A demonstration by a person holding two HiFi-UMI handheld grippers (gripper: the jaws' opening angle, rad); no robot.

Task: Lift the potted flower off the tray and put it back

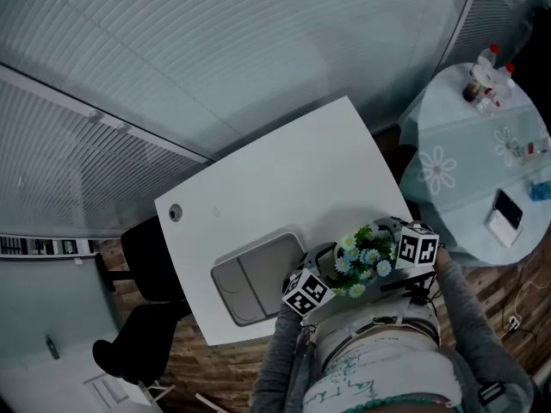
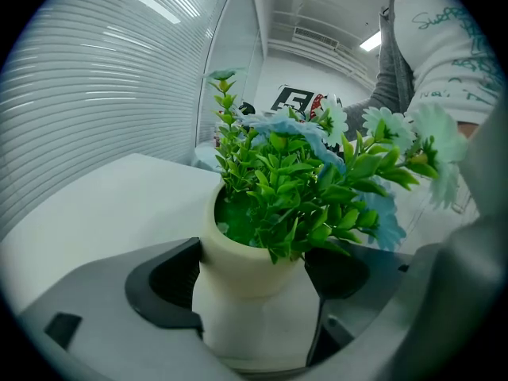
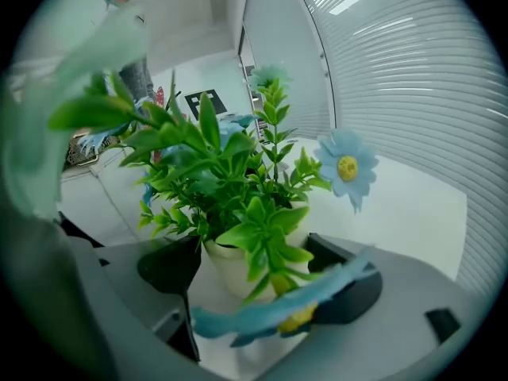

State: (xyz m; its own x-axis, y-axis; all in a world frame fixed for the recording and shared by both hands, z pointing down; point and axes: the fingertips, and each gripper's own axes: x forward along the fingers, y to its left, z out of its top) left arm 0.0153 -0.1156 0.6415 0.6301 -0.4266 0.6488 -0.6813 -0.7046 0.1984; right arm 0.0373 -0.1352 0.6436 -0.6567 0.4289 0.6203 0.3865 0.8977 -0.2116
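Flanking one potted flower (image 1: 363, 252), left tongs (image 2: 252, 280), right tongs (image 3: 258, 280); one tray (image 1: 258, 278) beside.

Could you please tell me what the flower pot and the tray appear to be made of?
The pot looks like matte cream ceramic or plastic: smooth, with no glaze shine. The tray seems to be grey plastic, judging by its rounded moulded corners and dull surface, though it is too small to be sure.

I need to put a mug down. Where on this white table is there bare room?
Bare: the far half of the table, from the grommet hole across to the far corner, and the grey tray itself. Crowded: the near right edge, where the left gripper and right gripper flank the potted flower.
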